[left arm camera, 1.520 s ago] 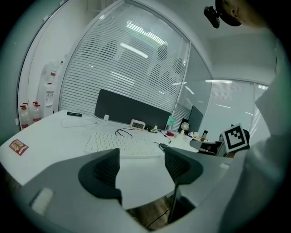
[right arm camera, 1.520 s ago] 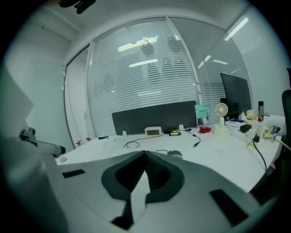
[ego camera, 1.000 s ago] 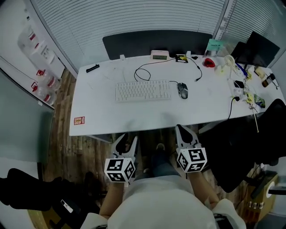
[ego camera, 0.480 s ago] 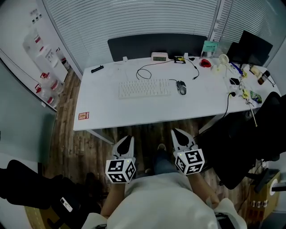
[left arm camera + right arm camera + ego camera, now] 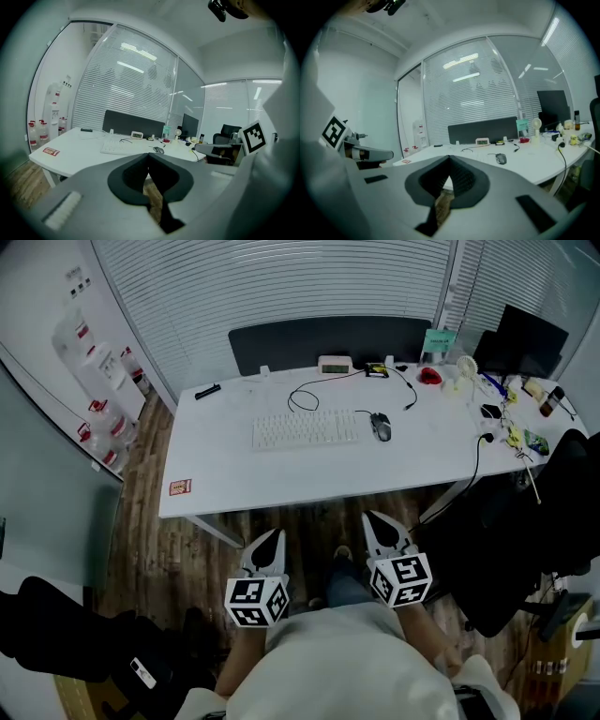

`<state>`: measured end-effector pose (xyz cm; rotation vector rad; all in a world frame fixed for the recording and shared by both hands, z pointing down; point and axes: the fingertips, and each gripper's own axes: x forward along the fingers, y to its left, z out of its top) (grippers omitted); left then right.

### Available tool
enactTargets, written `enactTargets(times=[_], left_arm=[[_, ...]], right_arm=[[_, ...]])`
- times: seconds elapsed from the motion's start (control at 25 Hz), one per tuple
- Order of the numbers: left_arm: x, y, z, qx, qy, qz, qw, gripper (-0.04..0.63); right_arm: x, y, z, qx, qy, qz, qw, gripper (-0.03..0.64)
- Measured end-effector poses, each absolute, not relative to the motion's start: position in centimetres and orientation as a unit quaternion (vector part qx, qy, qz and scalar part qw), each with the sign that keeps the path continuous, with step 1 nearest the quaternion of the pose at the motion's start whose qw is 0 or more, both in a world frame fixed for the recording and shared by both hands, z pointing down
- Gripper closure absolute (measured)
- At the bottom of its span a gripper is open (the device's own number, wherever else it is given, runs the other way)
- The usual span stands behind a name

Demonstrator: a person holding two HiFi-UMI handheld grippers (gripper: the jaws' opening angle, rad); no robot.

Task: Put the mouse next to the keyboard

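A dark grey mouse [image 5: 382, 427] lies on the white desk [image 5: 281, 479], just right of a white keyboard [image 5: 306, 428]; its black cable loops back toward the desk's rear. Both show small in the gripper views too: mouse [image 5: 160, 150], keyboard [image 5: 118, 147], mouse [image 5: 501, 159]. My left gripper [image 5: 267, 542] and right gripper [image 5: 378, 524] hang in front of the desk, over the wooden floor, well short of its near edge. The left jaws have just been closing and now meet with nothing between them. The right gripper is shut and empty as well.
A dark screen panel [image 5: 328, 338] backs the desk. A small clock [image 5: 335, 364], a black remote [image 5: 207, 391], a red card [image 5: 180, 487] and clutter at the right end [image 5: 506, 413] sit on the desk. A black office chair [image 5: 525, 540] stands at right, water bottles [image 5: 103, 418] at left.
The left jaws, open a second ago, have closed. Both grippers and the view have pulled back from the desk, which now looks smaller and farther away.
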<state>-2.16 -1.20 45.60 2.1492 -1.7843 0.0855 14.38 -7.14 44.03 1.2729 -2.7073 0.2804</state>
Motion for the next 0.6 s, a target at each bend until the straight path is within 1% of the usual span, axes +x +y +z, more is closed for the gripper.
enactTargets(times=[0.6], left_arm=[[-2.7,-2.2,45.8,0.754,-0.631,0.03,0.181,0.584]], right_arm=[[13.9,-8.7,43.7,0.416,-0.903,0.082,0.074,0.615]])
